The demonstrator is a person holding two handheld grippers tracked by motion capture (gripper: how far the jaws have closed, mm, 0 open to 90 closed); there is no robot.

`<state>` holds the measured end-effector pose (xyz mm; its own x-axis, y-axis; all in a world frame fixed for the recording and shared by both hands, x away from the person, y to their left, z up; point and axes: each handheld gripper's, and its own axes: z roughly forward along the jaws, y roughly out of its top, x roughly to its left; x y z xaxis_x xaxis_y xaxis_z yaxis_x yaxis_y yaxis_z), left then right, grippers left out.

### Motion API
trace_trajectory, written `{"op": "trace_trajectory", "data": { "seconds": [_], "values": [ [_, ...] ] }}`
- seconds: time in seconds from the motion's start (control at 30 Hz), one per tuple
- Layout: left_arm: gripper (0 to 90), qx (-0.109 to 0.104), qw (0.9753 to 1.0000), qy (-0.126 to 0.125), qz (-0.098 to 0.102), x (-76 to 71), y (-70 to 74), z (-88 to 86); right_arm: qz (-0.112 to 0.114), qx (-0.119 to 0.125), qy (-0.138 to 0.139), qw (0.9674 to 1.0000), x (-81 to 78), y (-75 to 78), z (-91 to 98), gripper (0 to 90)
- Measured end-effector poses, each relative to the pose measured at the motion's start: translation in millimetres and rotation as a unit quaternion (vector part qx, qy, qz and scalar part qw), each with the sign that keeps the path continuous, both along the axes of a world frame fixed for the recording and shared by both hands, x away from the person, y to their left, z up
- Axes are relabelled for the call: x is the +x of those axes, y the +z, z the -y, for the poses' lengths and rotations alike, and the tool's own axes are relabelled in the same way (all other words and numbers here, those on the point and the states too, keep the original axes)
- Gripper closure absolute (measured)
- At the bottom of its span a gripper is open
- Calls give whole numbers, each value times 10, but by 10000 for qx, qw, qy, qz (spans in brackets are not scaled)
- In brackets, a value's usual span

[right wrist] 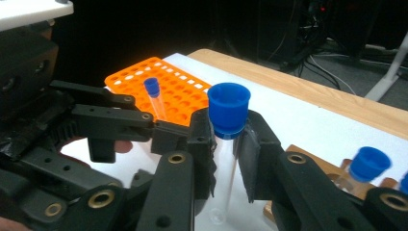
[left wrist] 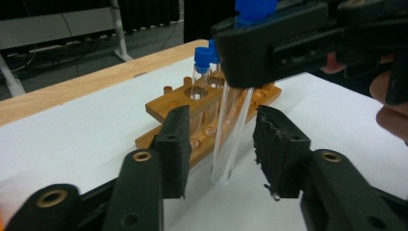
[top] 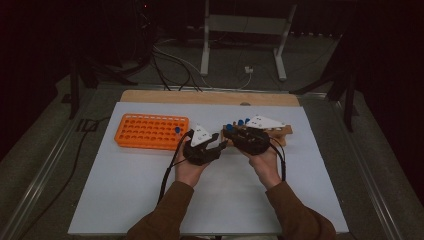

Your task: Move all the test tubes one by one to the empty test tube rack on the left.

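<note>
Test tube passing between two tongs above the white tabletop (top: 150, 200).

At far left, orange tube rack (top: 150, 131) with one blue-capped tube (right wrist: 154, 98) standing in it. Left tongs (left wrist: 219, 144) partly open around the lower end of a clear test tube (left wrist: 231, 134), pads not yet touching glass. Right tongs (right wrist: 226, 159) clamped tight just under its blue cap (right wrist: 228, 109). Behind, wooden rack (left wrist: 192, 113) holding more capped tubes.

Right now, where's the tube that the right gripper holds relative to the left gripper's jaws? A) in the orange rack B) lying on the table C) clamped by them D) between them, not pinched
D: in the left gripper view the test tube hangs between the left gripper jaws with gaps on both sides, gripped up near its blue cap by the right gripper.
</note>
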<state>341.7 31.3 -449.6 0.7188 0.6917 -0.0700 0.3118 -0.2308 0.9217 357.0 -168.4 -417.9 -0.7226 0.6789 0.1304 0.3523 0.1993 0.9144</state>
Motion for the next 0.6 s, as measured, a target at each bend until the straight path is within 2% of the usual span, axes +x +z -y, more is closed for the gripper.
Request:
{"op": "trace_trajectory", "data": {
  "seconds": [0.17, 0.6],
  "values": [
    [685, -6, 10000, -7, 42, -1, 6, -2, -66, 49, 50, 10000, 2, -21, -30, 761],
    [776, 59, 9998, -152, 76, 3, -15, 7, -107, 67, 104, 9999, -1, -37, -74, 760]
  ]
}}
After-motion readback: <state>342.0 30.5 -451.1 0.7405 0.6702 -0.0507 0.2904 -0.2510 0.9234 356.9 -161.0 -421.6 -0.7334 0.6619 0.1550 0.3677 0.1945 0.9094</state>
